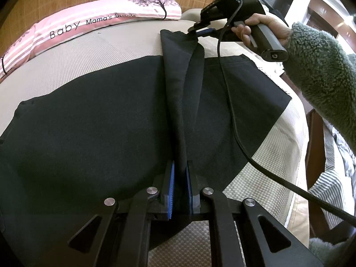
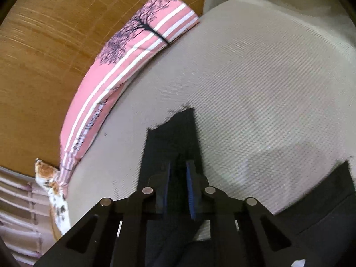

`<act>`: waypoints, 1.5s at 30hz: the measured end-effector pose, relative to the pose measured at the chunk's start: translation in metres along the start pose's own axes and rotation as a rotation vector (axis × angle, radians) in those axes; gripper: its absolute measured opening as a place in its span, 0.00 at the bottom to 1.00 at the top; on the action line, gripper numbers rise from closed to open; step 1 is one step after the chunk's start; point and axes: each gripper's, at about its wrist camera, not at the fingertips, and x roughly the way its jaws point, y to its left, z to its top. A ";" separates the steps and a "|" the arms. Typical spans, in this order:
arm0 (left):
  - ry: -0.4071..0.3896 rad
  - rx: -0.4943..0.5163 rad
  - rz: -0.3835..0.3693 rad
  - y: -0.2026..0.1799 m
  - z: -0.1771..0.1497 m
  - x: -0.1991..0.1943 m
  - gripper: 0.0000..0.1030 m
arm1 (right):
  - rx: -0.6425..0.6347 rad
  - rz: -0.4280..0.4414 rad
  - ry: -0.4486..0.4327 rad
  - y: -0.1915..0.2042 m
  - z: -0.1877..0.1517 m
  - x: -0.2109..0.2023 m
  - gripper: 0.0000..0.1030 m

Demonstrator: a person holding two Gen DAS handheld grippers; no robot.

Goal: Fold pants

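I see open beige mattress (image 2: 267,89) ahead and right of my right gripper (image 2: 179,178), free to cross. The pink pillow (image 1: 89,24) walls off the far-left edge, and a black cable (image 1: 233,115) trails across the pants (image 1: 89,122).

Matt black cloth pants (image 1: 89,133); woven textured mattress (image 1: 100,49).

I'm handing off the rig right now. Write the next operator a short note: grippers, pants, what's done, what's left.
Left hand-held gripper: shut on a raised ridge of the black pants, near end.
Right hand-held gripper: its blue pads sit on either side of the far hem end of that ridge, seemingly pinching it.
Pants lie spread on the beige mattress, pink pillow beyond.
Done: fold line picked up at both ends.
Left: carry it across, lay flat, finish folding.
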 end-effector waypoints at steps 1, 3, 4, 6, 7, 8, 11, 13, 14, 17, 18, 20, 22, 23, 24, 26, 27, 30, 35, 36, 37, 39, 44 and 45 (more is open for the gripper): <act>-0.001 0.000 0.000 0.000 0.000 0.000 0.10 | -0.006 -0.017 0.007 0.001 0.000 0.003 0.15; -0.001 0.000 0.000 0.000 0.000 0.000 0.10 | -0.011 -0.051 0.006 0.001 -0.002 0.008 0.15; 0.000 0.000 0.000 0.000 0.000 0.000 0.10 | -0.001 -0.055 0.005 0.000 -0.002 0.011 0.15; -0.001 -0.001 -0.001 0.000 0.000 0.000 0.10 | 0.022 -0.048 -0.007 -0.004 -0.002 0.013 0.15; -0.001 -0.001 -0.001 0.000 0.000 0.000 0.10 | 0.020 -0.047 -0.014 -0.004 -0.002 0.013 0.14; -0.001 0.000 0.000 0.000 0.000 0.000 0.10 | 0.013 -0.052 -0.015 -0.004 -0.002 0.014 0.13; 0.000 0.000 0.000 0.000 0.000 0.000 0.10 | -0.005 -0.065 -0.022 -0.002 -0.002 0.013 0.13; -0.001 0.000 0.001 0.000 0.000 0.000 0.10 | -0.011 -0.067 -0.026 -0.001 -0.002 0.013 0.13; -0.001 0.000 0.001 0.000 0.000 0.000 0.10 | -0.022 -0.070 -0.026 0.000 -0.003 0.014 0.13; 0.000 0.003 0.004 -0.001 0.001 0.000 0.10 | -0.059 -0.078 -0.028 0.003 -0.004 0.014 0.06; 0.001 0.004 0.005 -0.001 0.001 0.000 0.10 | -0.052 -0.067 -0.036 0.003 -0.004 0.010 0.06; 0.002 0.007 0.009 -0.001 0.002 0.000 0.10 | -0.037 -0.044 -0.060 0.001 -0.004 -0.003 0.04; 0.004 0.009 0.015 -0.003 0.002 0.001 0.10 | -0.030 -0.028 -0.100 -0.001 -0.005 -0.025 0.04; 0.004 0.012 0.022 -0.004 0.002 0.001 0.10 | -0.025 -0.020 -0.120 -0.004 -0.006 -0.038 0.04; 0.006 0.017 0.029 -0.006 0.003 0.001 0.10 | -0.023 -0.019 -0.140 -0.006 -0.009 -0.052 0.04; 0.007 0.027 0.043 -0.008 0.003 0.002 0.10 | -0.022 -0.030 -0.184 -0.017 -0.020 -0.085 0.04; 0.006 0.033 0.050 -0.009 0.003 0.002 0.10 | -0.020 -0.033 -0.196 -0.021 -0.024 -0.096 0.04; 0.004 0.071 0.084 -0.015 0.002 0.003 0.10 | -0.007 -0.074 -0.238 -0.047 -0.053 -0.138 0.04; -0.003 0.162 0.146 -0.028 0.000 0.004 0.12 | 0.061 -0.185 -0.244 -0.102 -0.113 -0.168 0.04; -0.003 0.171 0.150 -0.029 -0.001 0.004 0.12 | 0.082 -0.214 -0.233 -0.114 -0.124 -0.167 0.04; -0.002 0.177 0.153 -0.030 -0.001 0.004 0.13 | 0.101 -0.226 -0.221 -0.124 -0.133 -0.165 0.04; 0.001 0.184 0.153 -0.030 -0.001 0.005 0.12 | 0.151 -0.236 -0.202 -0.142 -0.146 -0.157 0.03; 0.021 0.204 0.150 -0.031 0.001 0.005 0.13 | 0.156 -0.234 -0.240 -0.139 -0.151 -0.161 0.03; 0.022 0.212 0.149 -0.032 0.001 0.004 0.13 | 0.147 -0.227 -0.251 -0.135 -0.150 -0.165 0.03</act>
